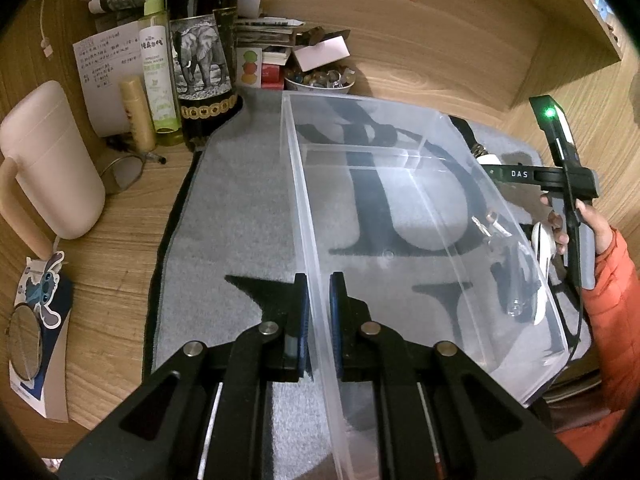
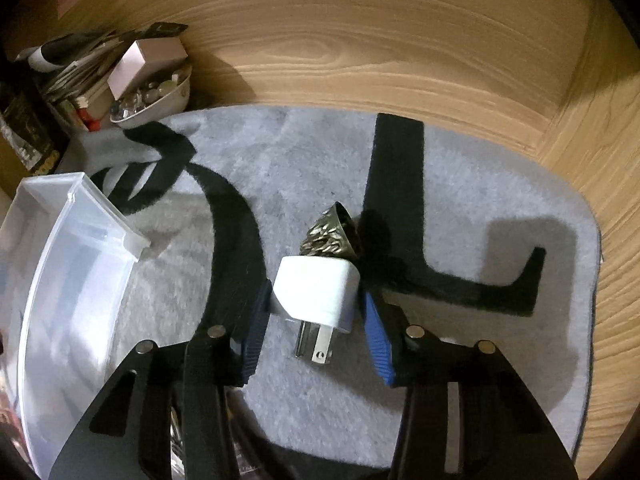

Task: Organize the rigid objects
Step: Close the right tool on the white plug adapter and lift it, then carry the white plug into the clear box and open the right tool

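Two grippers: the left gripper [image 1: 319, 316] pinches the clear plastic bin's [image 1: 400, 208] thin wall at lower centre; the right gripper [image 2: 314, 320] fingers, half spread, flank a smooth white plug [image 2: 316, 288] on the fuzzy grey mat [image 2: 304, 168], touching.

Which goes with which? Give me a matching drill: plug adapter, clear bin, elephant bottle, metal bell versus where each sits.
Things:
1. plug adapter
2. clear bin
3. elephant bottle
4. metal bell

Places:
A. wall clamped by the left gripper
B. on the mat just beyond the adapter
C. between the right gripper fingers
D. upright on the wood by the spray bottle

Pairs: 1-C, 2-A, 3-D, 4-B
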